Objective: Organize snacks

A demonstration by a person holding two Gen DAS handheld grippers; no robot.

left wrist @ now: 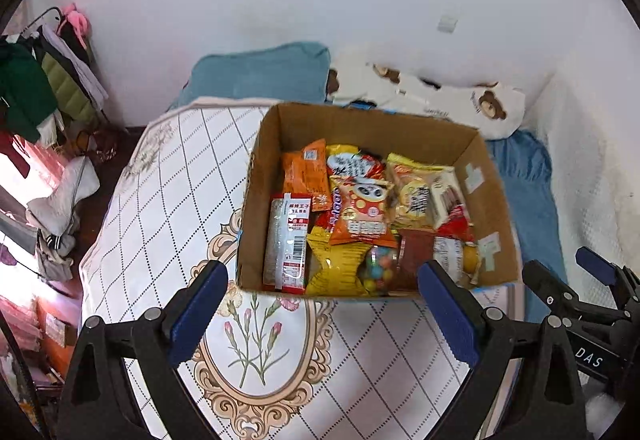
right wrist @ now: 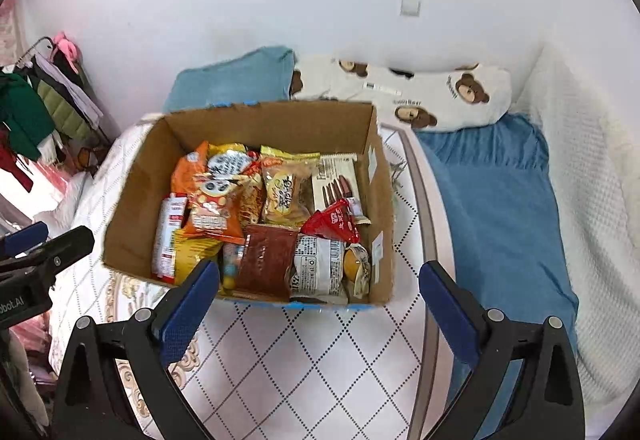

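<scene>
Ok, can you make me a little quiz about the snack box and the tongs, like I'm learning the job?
1. True or false: the cardboard box is empty.
2. Which tongs are holding a snack? A) the left tongs B) the right tongs C) neither
3. Fill in: the pillow behind the box is printed with little ____.

Key:
1. False. The box is full of snack packs, such as the red triangular pack and the bag of coloured candy balls.
2. C. Both tongs are open with nothing between them, near the box.
3. Bears.
</scene>
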